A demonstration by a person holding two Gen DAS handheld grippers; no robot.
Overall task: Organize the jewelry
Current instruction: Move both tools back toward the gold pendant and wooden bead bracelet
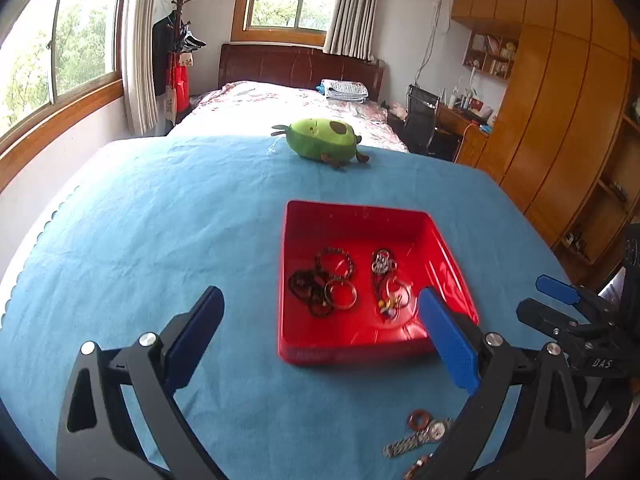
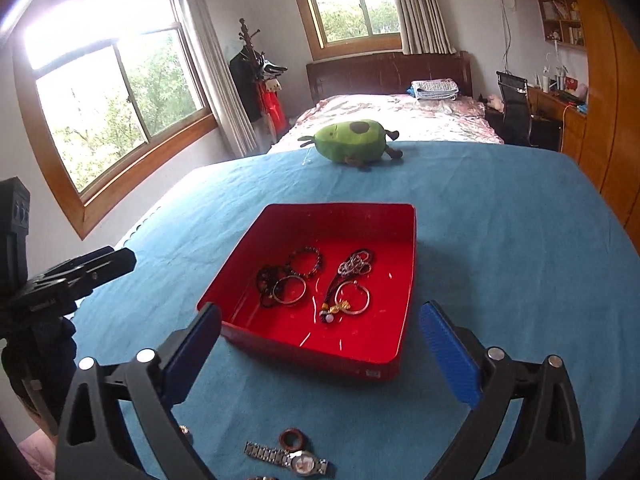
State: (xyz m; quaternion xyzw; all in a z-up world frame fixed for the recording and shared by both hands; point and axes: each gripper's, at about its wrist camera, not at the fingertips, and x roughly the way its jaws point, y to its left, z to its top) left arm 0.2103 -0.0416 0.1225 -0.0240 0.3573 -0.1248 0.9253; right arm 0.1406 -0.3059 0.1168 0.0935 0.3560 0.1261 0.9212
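A red tray (image 1: 362, 216) (image 2: 340, 210) sits on the blue cloth (image 1: 160, 220) (image 2: 500, 240). In it lie a dark beaded bracelet (image 1: 336, 262) (image 2: 306, 260), a silver bangle (image 1: 340, 294) (image 2: 289, 290), a silver chain (image 1: 382, 262) (image 2: 356, 264) and a hoop with a gold charm (image 1: 394, 298) (image 2: 354, 298). A metal wristwatch (image 1: 420, 438) (image 2: 288, 458) and a brown ring (image 1: 419, 420) (image 2: 291, 439) lie on the cloth in front of the tray. My left gripper (image 1: 320, 296) (image 2: 120, 258) is open above the tray's near left side, holding nothing. My right gripper (image 2: 320, 312) (image 1: 538, 298) is open over the tray's near edge, holding nothing.
A green avocado plush (image 1: 322, 140) (image 2: 352, 140) lies at the cloth's far edge. Behind it is a bed (image 1: 280, 100) (image 2: 400, 116). Wooden cabinets (image 1: 560, 100) and a desk chair (image 1: 420, 116) stand at the right. Another small piece (image 1: 418, 468) lies near the watch.
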